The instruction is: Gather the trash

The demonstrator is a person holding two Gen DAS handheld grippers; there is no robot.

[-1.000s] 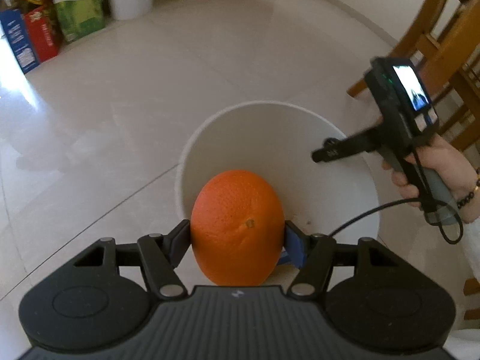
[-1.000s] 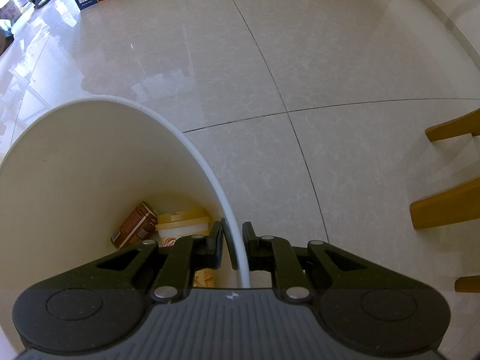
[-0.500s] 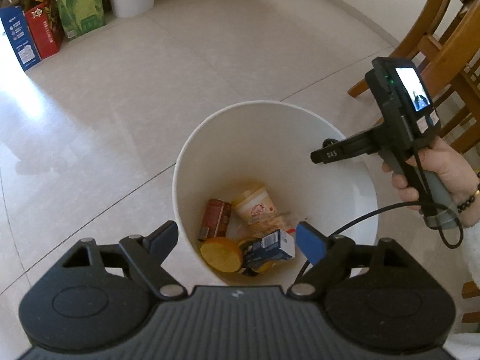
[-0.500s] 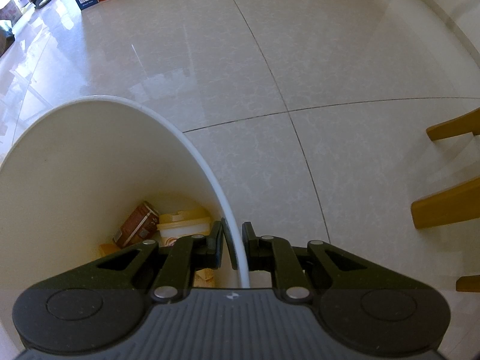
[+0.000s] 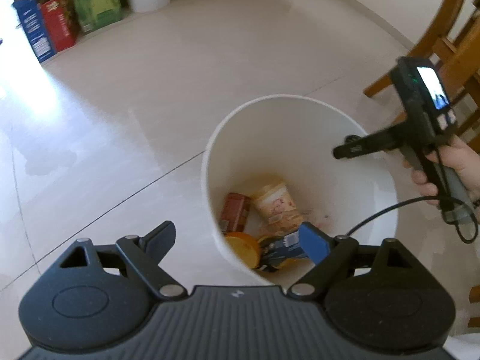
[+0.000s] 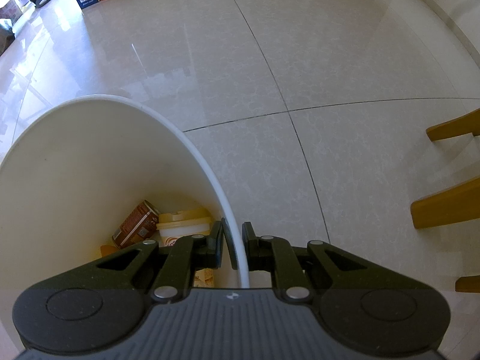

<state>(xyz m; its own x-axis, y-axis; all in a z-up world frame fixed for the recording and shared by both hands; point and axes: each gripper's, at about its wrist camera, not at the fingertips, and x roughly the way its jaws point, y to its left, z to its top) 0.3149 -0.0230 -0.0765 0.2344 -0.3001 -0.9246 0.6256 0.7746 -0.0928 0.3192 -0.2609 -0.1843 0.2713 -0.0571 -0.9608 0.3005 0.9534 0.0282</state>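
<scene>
Left tongs (image 5: 237, 240) were spread wide, jaws just opened, nothing gripped, above the white bin (image 5: 372, 156). Orange (image 5: 243, 249) was seen at the bin bottom among trash. Right tongs (image 6: 234, 243) were clamped on the bin rim (image 6: 210, 177).

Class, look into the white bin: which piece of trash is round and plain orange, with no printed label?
The orange, lying at the near edge of the bin. The brown can, paper cup and blue carton all carry print.
</scene>
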